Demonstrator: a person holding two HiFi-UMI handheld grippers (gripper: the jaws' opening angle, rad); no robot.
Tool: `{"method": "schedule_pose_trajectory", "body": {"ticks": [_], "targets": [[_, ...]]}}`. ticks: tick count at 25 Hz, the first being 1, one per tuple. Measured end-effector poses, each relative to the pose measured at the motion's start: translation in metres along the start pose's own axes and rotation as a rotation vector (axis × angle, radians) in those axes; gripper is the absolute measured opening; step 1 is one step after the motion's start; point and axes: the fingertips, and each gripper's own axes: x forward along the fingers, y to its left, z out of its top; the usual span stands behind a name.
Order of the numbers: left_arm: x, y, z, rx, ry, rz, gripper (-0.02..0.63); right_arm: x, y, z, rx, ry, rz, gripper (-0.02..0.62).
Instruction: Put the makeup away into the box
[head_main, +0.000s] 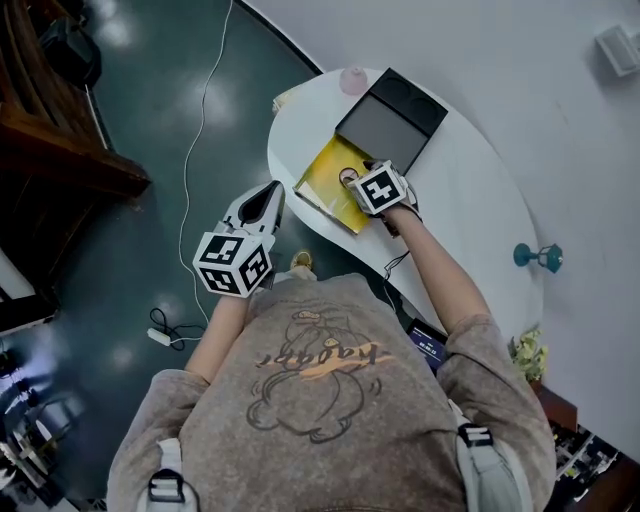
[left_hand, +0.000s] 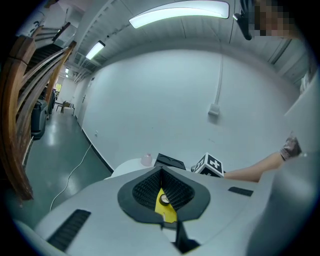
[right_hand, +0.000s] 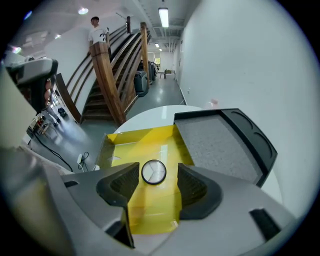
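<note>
Evidently placed: right gripper (right_hand: 158, 176) released over round compact (right_hand: 153, 171) resting in yellow box (right_hand: 145, 142), centre frame; left gripper (head_main: 270, 195) clenched empty, spare.

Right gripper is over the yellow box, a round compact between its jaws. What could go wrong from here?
1. The round compact lies in the yellow box between the open jaws of the right gripper, with little room on either side. A skewed withdrawal could catch it and drag it out.
2. The box sits close to the edge of the white table, so a knock might push it off.
</note>
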Motion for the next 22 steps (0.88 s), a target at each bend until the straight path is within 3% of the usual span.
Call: {"method": "schedule_pose_trajectory", "body": {"ticks": [7, 22], "targets": [[0.025, -0.03, 0.001, 0.021, 0.02, -0.076, 0.021, -0.05, 0.0, -0.002, 0.061, -0.082, 0.053, 0.244], [0.071, -0.102, 0.0, 0.088, 0.087, -0.282, 0.021, -0.182, -0.027, -0.02, 0.214, -0.392, -0.063, 0.223]]}}
